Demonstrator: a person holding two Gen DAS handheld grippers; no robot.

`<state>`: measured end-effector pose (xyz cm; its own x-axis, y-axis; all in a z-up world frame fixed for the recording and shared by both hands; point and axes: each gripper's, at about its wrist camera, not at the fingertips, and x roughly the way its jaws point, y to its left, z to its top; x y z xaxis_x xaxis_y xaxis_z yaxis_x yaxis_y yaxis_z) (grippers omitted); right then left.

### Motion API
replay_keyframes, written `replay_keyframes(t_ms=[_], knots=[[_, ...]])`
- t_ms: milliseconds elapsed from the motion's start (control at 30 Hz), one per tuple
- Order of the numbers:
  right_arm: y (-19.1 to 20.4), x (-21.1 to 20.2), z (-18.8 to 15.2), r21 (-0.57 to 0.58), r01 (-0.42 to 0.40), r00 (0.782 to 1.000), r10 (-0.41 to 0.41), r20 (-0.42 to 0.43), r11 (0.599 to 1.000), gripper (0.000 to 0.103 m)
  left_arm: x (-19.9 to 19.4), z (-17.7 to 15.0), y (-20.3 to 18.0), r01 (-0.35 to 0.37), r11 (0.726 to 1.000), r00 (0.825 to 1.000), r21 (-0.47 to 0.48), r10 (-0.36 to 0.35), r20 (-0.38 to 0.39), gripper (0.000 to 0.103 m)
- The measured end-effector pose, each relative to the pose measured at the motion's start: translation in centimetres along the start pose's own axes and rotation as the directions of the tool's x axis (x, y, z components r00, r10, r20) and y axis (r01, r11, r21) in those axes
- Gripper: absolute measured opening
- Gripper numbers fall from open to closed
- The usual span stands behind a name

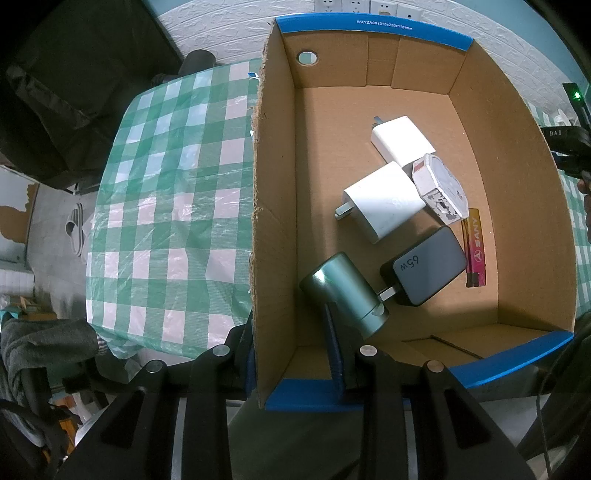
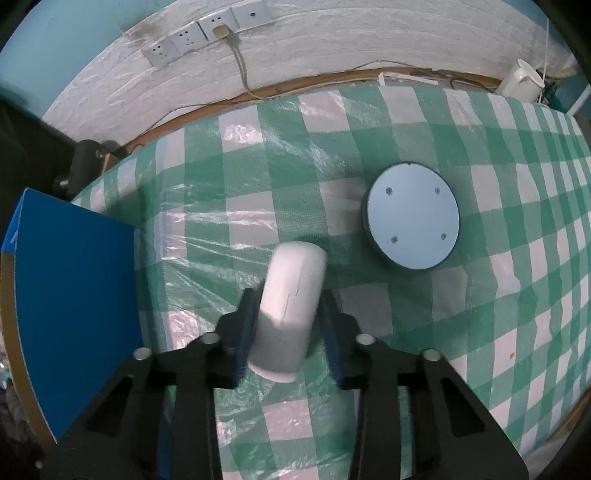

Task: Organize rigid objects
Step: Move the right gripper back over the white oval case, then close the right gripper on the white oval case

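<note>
In the left wrist view a cardboard box with blue-taped rims stands on the checked table. Inside lie two white chargers, a small white carton, a dark 65W charger, a pink lighter and a green metal cylinder. My left gripper straddles the box's left wall, one finger inside next to the cylinder, jaws apart and empty. In the right wrist view my right gripper is shut on a white rounded block, held above the cloth.
A round blue-grey disc lies on the green checked cloth to the right of the gripper. The box's blue side stands at the left. Wall sockets and a cable run along the back wall.
</note>
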<state>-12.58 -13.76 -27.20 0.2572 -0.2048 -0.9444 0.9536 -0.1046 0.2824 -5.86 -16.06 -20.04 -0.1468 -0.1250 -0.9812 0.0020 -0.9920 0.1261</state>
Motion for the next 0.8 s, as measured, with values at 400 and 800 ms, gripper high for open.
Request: replay_keyframes(t_ms=[400,800], knots=[[0.7,-0.7,-1.1,-0.083,0.012,1.0,-0.011,0.013,0.996,0.026,-0.1,0.0,-0.2,-0.004,1.0,1.0,0.003,0.004,0.0,0.03],[2.8,-4.6,-3.1,-0.215,0.039,0.998,-0.026,0.063,0.976,0.026,0.0,0.0,-0.3,-0.004,1.0,1.0,0.004,0.004,0.0,0.03]])
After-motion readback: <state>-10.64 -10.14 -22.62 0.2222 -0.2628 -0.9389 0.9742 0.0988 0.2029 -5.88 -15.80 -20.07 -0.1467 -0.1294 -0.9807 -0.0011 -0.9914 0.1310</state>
